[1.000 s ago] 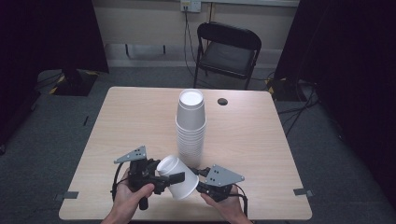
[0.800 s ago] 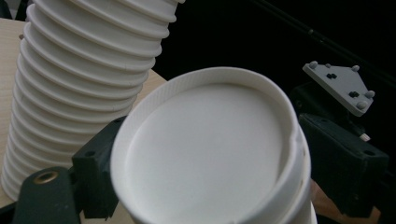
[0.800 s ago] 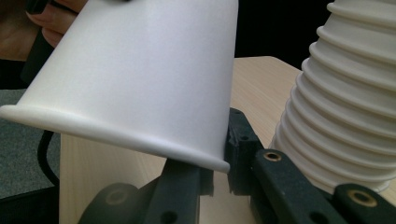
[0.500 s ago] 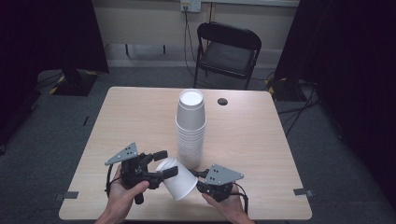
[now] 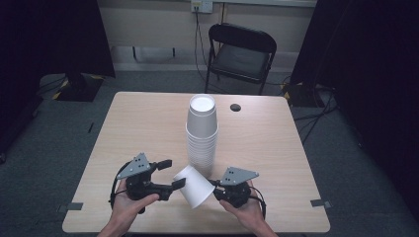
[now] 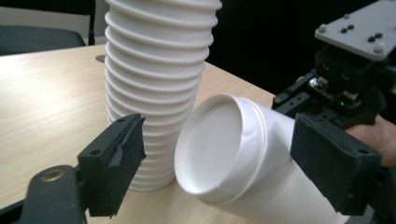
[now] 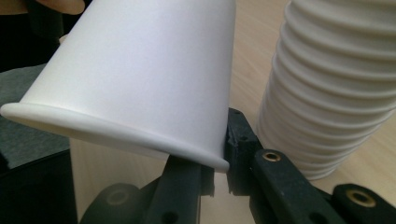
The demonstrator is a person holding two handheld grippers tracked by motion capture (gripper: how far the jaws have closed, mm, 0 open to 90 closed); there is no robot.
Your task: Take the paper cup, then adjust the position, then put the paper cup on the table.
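While looking down from the high view: left gripper (image 5: 172,173) drawn back leftward from where it sat a second ago, jaws spread, no longer closed in on the loose paper cup (image 5: 194,186). Cup on its side near the front edge of the table (image 5: 138,128), base pointing left toward those spread jaws, mouth pointing right. Right gripper (image 5: 216,190) at that mouth, in much the same spot as before. Tall stack of cups (image 5: 201,133) upright just behind, mid-table, unmoved.

Turning to the left gripper view: both black pads wide apart, with the cup's closed base (image 6: 233,154) between them. Left pad clearly free of it; right pad just beside the cup's wall, contact hard to judge. Stack (image 6: 154,79) immediately behind and to the left, near the cup but apparently not touching.

Moving to the right gripper view: jaws pinched on the cup's rolled rim (image 7: 140,74), one inside and one outside. Stack (image 7: 327,84) close on the right.

Judged from all this: grip handed over to the right side alone, cup separated from the stack, left claw free to re-take the base or leave the placing to the right.
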